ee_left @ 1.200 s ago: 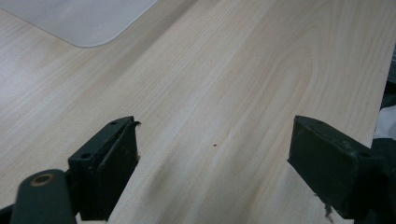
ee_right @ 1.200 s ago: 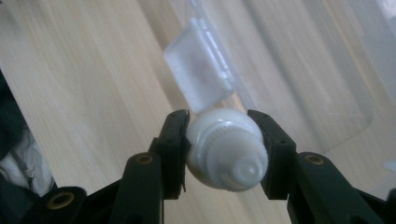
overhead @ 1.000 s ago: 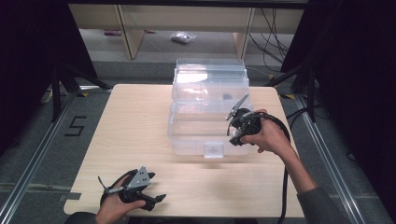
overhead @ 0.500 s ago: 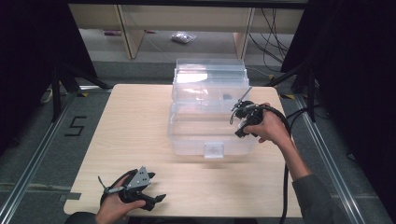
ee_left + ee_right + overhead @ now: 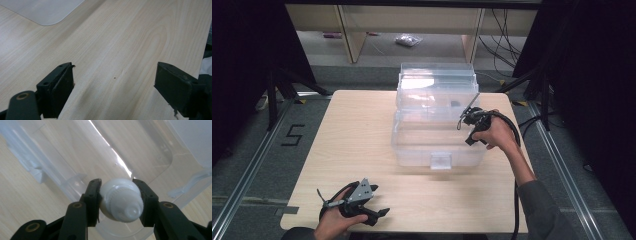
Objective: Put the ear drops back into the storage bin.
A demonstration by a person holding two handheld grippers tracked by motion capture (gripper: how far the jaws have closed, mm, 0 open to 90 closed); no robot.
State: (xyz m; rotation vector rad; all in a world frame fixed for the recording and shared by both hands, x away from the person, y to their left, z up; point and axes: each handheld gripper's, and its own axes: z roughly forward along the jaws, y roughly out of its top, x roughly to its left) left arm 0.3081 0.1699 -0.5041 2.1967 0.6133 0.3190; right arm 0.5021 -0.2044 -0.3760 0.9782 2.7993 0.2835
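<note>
The light wooden desk [image 5: 362, 125] carries a clear plastic bin [image 5: 437, 135] at its centre, lid swung up at the 12 o'clock side. The bin looks thin-walled and light, and probably slides if nudged.

At the bin's 3 o'clock rim the right claw [image 5: 120, 195] is clenched on a small white bottle [image 5: 121, 200], held above the open bin, cap end toward the camera. The bottle looks rigid, smooth and light; I judge the rounded body slippery, so a hold across its widest part, as here, seems safest.

At the desk's 7 o'clock edge the left claw [image 5: 113, 87] hangs just over bare wood, jaws spread wide, grasping nothing.
</note>
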